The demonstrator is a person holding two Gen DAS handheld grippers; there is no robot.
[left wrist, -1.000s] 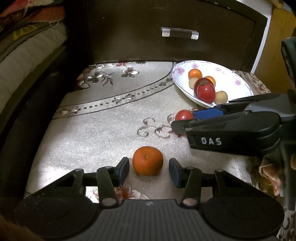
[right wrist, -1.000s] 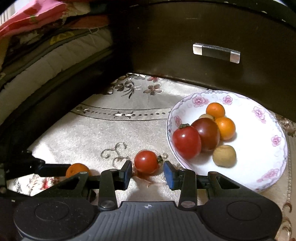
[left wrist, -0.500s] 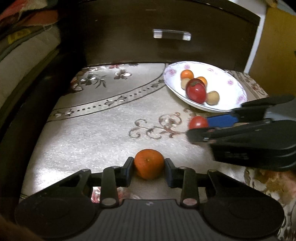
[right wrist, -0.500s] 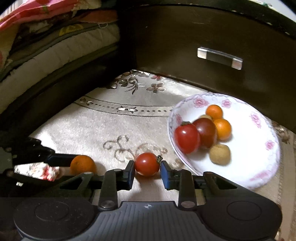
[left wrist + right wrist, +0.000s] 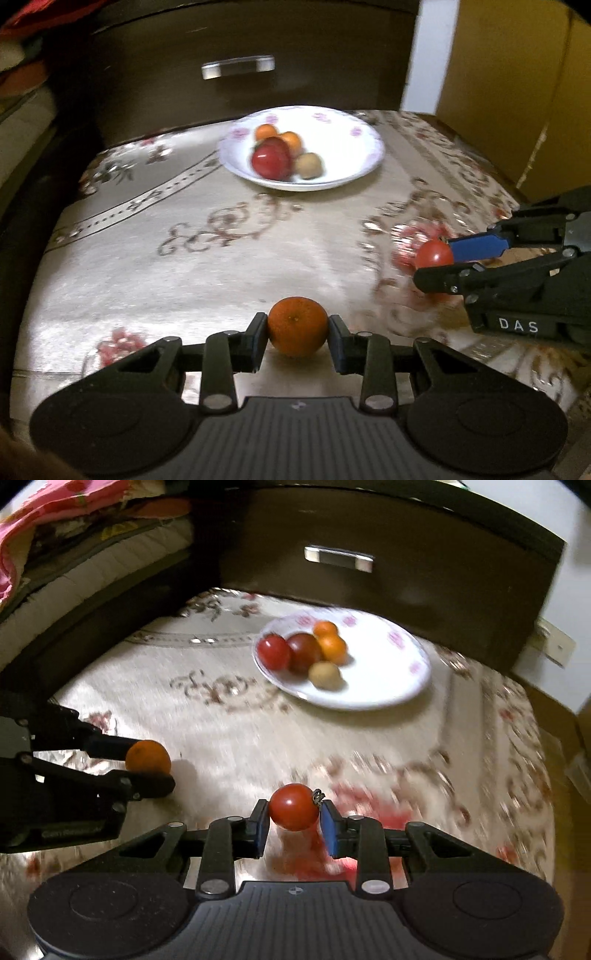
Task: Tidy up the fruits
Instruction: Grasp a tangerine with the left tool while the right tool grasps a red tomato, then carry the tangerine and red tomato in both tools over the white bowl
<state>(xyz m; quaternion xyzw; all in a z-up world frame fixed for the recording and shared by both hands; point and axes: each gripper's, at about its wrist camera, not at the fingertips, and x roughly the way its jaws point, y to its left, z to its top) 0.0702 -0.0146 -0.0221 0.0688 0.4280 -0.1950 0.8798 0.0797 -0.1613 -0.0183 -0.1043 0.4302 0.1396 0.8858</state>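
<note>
My left gripper (image 5: pixel 297 334) is shut on an orange mandarin (image 5: pixel 297 325) and holds it above the cloth-covered table (image 5: pixel 221 258). My right gripper (image 5: pixel 294 814) is shut on a small red tomato (image 5: pixel 294 806), also lifted off the table. Each gripper shows in the other's view: the right one with the tomato (image 5: pixel 434 254) at the right, the left one with the mandarin (image 5: pixel 147 756) at the left. A white flowered plate (image 5: pixel 343 147) at the back holds several fruits: red tomatoes, small oranges and a tan round fruit. The plate shows in the right wrist view (image 5: pixel 388 686) too.
A dark cabinet with a metal drawer handle (image 5: pixel 238 67) stands behind the table. A yellow cardboard box (image 5: pixel 517 92) stands at the right. Folded bedding (image 5: pixel 55 535) lies on a bed at the left.
Both grippers closed on their fruits, the left on the mandarin and the right on the tomato, then lifted and drew back from the plate, which now looks farther away.
</note>
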